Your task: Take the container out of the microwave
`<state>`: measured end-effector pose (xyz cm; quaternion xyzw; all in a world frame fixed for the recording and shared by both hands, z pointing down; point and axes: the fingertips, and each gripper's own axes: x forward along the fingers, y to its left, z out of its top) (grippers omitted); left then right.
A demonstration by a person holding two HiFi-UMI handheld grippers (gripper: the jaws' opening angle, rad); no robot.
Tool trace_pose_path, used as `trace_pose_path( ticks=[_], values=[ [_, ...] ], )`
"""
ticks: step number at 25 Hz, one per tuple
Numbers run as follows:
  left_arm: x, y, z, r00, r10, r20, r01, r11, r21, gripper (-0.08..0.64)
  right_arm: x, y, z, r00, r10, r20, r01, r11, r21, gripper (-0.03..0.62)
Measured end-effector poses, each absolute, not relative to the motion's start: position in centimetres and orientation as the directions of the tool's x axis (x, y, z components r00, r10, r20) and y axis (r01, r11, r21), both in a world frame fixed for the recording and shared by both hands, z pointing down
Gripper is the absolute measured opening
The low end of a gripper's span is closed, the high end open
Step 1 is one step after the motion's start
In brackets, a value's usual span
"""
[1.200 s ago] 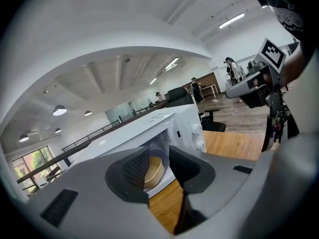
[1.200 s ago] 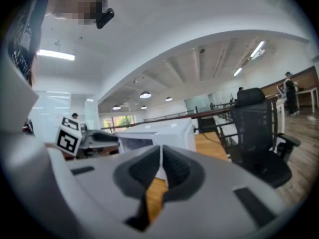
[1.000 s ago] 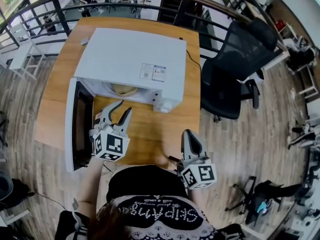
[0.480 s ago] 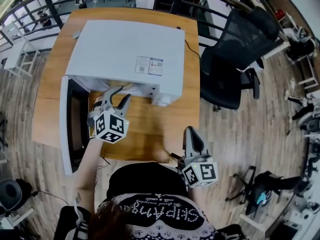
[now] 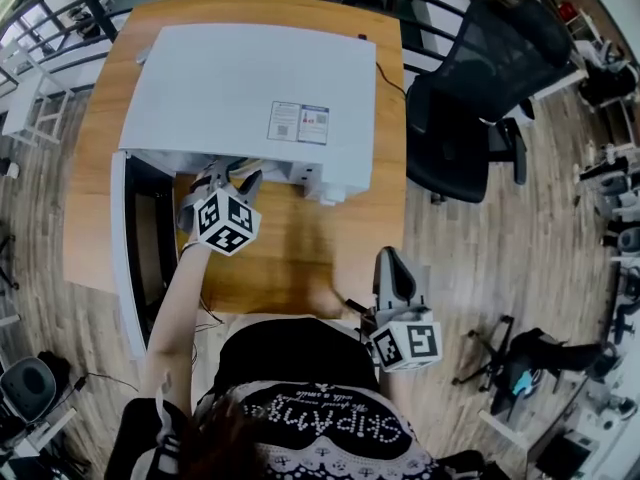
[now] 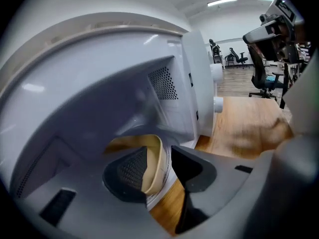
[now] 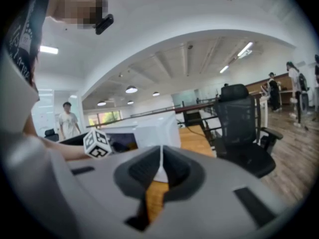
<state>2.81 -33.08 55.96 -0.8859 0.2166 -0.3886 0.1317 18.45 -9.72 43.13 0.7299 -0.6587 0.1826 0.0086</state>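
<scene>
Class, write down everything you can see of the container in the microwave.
The container is cream-coloured, with a thin curved wall and a tan inside; it looks like paper or plastic. It sits in the open microwave, near the front edge, and only its near side shows. Its wall stands between the jaws of the left gripper, which have just been opening; the pads do not seem to press on it.

The left gripper (image 5: 232, 174), its jaws just opened wider, stands at the mouth of the microwave (image 5: 250, 88); what is between them is hidden. The door (image 5: 150, 248) is left of the fingers (image 5: 205, 183), the right gripper (image 5: 392, 266) well right.
</scene>
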Motion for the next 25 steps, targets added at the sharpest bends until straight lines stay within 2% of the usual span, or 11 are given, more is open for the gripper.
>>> trace_pose_path(
  ticks=[10,15,25],
  values=[
    [2.5,-34.0,59.1,0.531,-0.444,0.721,-0.17,-0.89,-0.423,0.176,18.5,-10.2,44.1,0.081,-0.945,0.316,-0.958,-0.161,-0.237,0.037],
    [2.6,-33.9,59.8,0.5,-0.442,0.745,-0.11,-0.885,-0.452,0.147,18.3,-10.4,44.3,0.084,-0.943,0.323,-0.957,-0.167,-0.238,0.037],
    [3.1,-34.4,59.6,0.494,-0.448,0.746,-0.076,-0.876,-0.476,0.071,18.2,-10.4,44.5,0.088,-0.94,0.331,-0.956,-0.172,-0.236,0.037]
  ],
)
